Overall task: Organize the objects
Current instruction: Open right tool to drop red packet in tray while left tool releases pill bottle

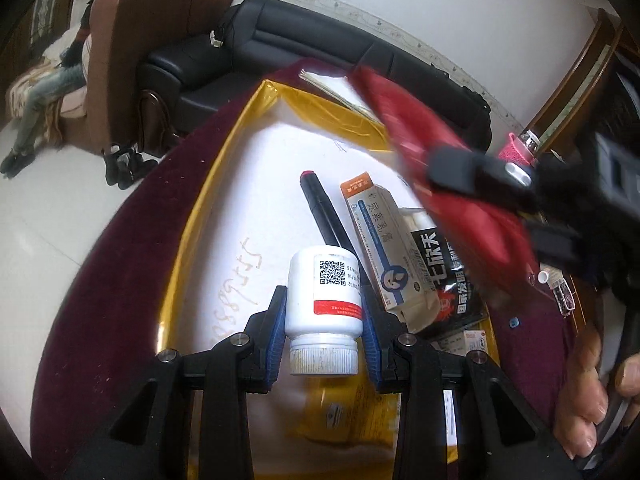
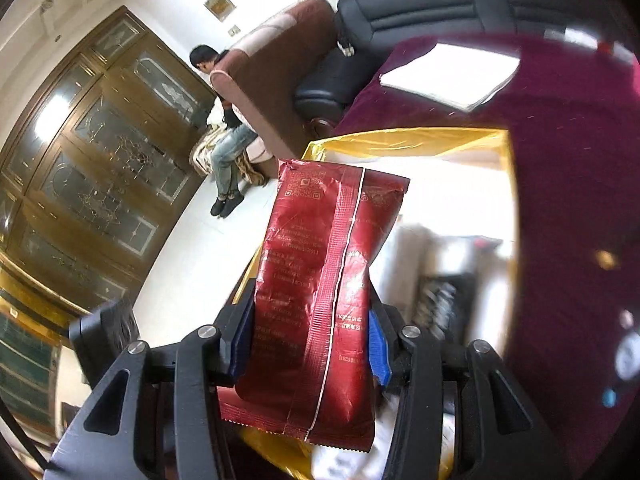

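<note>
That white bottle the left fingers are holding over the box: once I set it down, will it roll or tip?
Laid on its side, the white bottle would likely roll: its body is round and smooth. Stood on its ribbed cap, it may tip, since the cap looks narrower than the body. The marker and carton in the box could stop it.
</note>
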